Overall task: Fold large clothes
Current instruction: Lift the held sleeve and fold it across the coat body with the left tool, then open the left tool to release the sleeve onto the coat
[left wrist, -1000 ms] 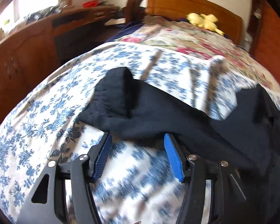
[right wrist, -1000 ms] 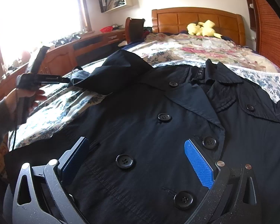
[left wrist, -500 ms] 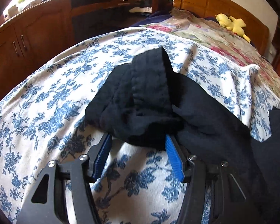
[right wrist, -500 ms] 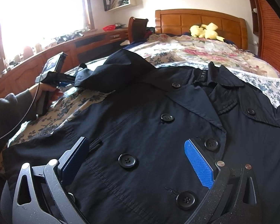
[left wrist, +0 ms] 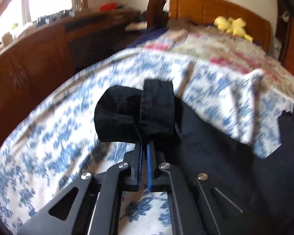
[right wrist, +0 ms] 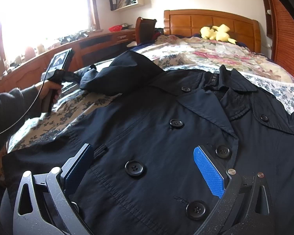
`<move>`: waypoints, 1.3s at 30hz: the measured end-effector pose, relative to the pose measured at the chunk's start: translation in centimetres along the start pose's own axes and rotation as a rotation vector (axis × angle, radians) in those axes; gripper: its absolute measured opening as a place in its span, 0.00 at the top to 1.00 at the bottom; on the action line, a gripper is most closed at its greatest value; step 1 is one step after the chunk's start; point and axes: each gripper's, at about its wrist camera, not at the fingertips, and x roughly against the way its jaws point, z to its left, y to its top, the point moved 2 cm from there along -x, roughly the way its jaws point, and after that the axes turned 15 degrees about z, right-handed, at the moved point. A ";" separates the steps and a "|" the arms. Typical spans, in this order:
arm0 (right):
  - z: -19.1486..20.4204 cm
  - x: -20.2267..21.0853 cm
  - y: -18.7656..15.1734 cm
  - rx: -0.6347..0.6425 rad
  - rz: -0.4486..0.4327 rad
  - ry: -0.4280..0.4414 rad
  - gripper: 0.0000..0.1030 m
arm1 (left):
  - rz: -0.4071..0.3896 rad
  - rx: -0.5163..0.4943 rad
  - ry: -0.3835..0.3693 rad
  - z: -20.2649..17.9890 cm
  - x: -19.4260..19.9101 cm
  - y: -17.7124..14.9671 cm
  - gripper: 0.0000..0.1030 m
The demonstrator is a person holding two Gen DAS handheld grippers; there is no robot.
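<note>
Two grippers are in play over one dark double-breasted coat [right wrist: 166, 137], which lies face up, buttoned, across the blue-floral bedspread [left wrist: 49, 146] at the foot end of the bed, collar toward the wooden headboard [right wrist: 211, 22]. Your left gripper [left wrist: 144, 146] has just closed its jaws and now pinches the sleeve cuff [left wrist: 156, 109] near the bed's left edge; the blue pads are nearly together with the cloth bunched ahead of them. Your right gripper [right wrist: 145, 168] hangs over the coat front with its fingers spread wide, holding nothing; whether it touches the fabric cannot be told. The step in hand appears to be bringing the sleeve in across the chest. Keep the pinch firm on the cuff hem, lift only enough to clear the bedspread, and carry the sleeve flat over the button rows so no twist forms at the shoulder. Consider pressing the coat body with the right gripper so it does not drag. No containers are visible on the bed; a yellow plush toy [right wrist: 215, 32] sits by the headboard.
</note>
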 end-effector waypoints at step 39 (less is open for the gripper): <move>-4.8 14.3 -1.5 -0.119 -0.179 -0.157 0.00 | -0.233 -0.539 -0.515 -24.4 29.3 -16.0 1.00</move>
